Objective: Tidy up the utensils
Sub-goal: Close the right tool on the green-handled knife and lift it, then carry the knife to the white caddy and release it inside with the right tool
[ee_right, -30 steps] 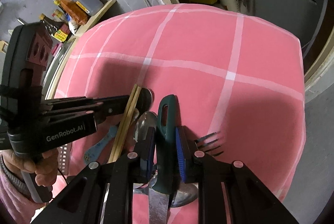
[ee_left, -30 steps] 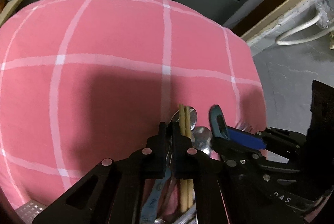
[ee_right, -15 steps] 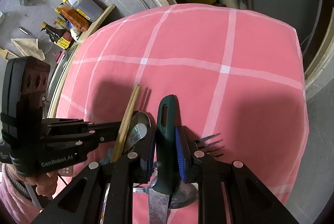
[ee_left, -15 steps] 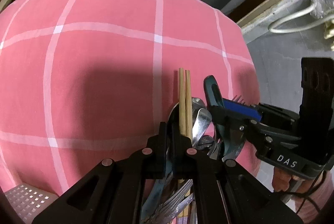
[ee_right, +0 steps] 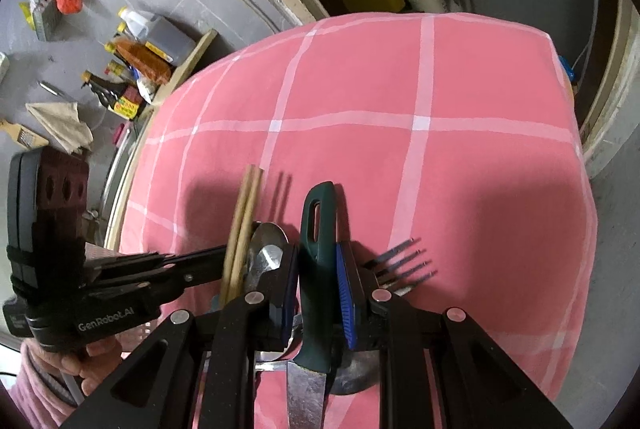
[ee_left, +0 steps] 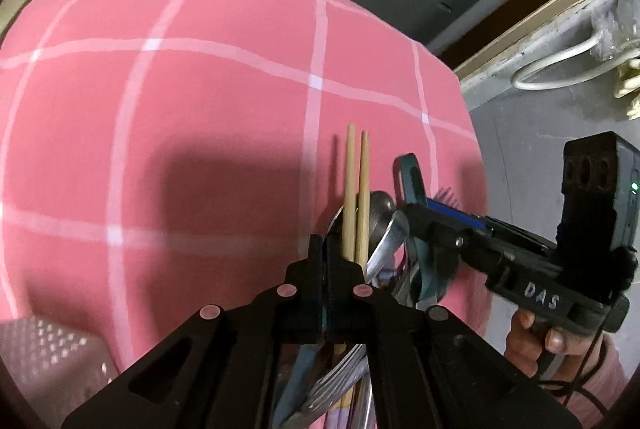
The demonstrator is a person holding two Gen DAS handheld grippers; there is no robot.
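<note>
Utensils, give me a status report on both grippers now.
Left gripper shut on chopsticks. Right gripper shut on knife by its green handle. Spoons and fork crowded between and beside the fingers.

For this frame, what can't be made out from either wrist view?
- Knife blade tip: cut off by the bottom edge in the right wrist view.
- Fork handle: hidden behind the right gripper.
- Chopsticks lower ends: hidden behind the left gripper.
- Perforated metal thing, left wrist view: blurred, cut off.
</note>
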